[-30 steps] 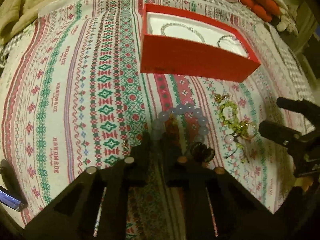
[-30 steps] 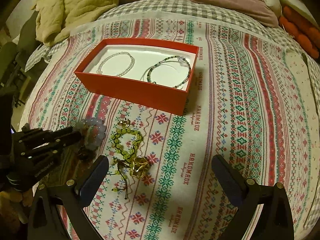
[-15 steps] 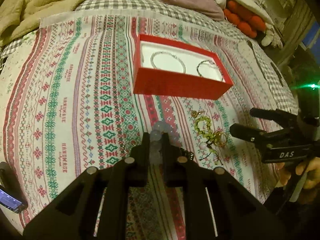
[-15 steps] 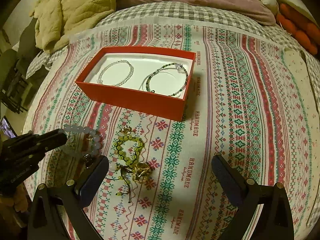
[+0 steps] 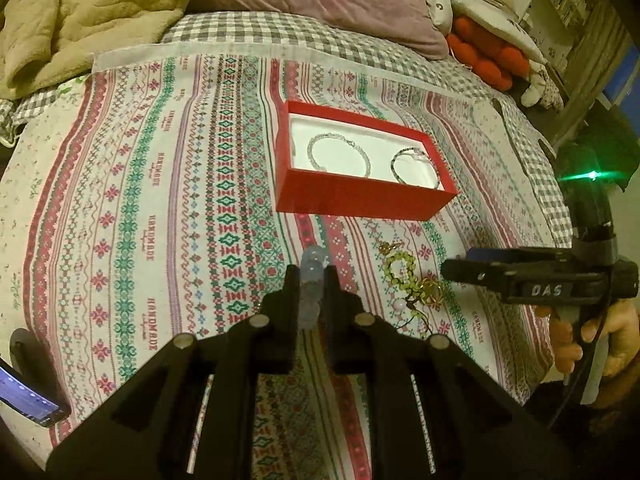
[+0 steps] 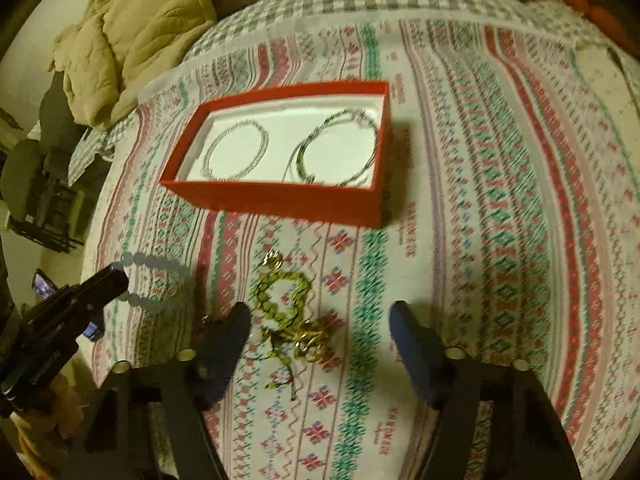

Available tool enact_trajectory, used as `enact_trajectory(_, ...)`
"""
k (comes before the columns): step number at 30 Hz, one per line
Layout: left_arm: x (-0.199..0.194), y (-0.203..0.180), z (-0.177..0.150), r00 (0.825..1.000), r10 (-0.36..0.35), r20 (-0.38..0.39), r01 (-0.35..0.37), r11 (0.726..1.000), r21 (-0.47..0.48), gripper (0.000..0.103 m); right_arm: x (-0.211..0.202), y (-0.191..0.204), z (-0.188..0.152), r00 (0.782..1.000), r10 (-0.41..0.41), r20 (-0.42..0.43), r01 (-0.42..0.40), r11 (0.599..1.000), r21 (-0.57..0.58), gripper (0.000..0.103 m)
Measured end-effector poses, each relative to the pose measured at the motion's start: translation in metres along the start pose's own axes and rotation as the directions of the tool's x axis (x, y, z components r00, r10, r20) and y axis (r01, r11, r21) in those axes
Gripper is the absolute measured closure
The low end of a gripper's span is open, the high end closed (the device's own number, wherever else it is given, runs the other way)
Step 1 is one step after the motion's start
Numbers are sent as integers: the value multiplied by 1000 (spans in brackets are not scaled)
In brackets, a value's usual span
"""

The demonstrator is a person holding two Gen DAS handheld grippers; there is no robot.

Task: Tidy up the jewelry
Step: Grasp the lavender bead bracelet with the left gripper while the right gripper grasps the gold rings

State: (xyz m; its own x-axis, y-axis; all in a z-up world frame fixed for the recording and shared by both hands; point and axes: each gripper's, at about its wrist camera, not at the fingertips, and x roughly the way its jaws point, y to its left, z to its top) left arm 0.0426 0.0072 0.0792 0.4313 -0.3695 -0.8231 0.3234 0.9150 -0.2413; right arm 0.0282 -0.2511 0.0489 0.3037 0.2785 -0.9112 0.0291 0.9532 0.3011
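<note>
While left gripper (image 5: pixel 311 280) clamps pale bead bracelet (image 5: pixel 310 292) for red box (image 5: pixel 360 200) at 12 o'clock, right gripper (image 6: pixel 320 334), jaws just narrowing but empty, straddles green bracelet (image 6: pixel 280 300).

One red box (image 5: pixel 362 196) lies on the patterned cloth (image 5: pixel 160 208), with two bracelets inside: one pale (image 5: pixel 338 155), one dark (image 5: pixel 414 166). Outside the box are two more, one of pale blue beads (image 5: pixel 311 280) and one green (image 5: pixel 404 270). Two grippers, left (image 5: pixel 311 280) and right (image 6: pixel 320 340)
</note>
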Motion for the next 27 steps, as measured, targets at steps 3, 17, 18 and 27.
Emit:
enact_trajectory(3,1,0,0,1000,5,-8,-5,1000,1,90,9,3,-4,999,-5,-44,4,1000,-8,51)
enact_trajectory(17,9,5,-2,999,22,-37,-23,1000,-11,90,28,9,-13,993,-5,-121,3,1000,-13,91)
enact_trajectory(18,9,6,-2,999,20,-38,-20,1000,-17,90,28,9,-14,993,-7,-119,5,1000,-15,91)
enact_trajectory(27,-3,2,3,1000,-17,-10,17,1000,-16,90,8,3,-12,998,-12,-65,10,1000,-23,92)
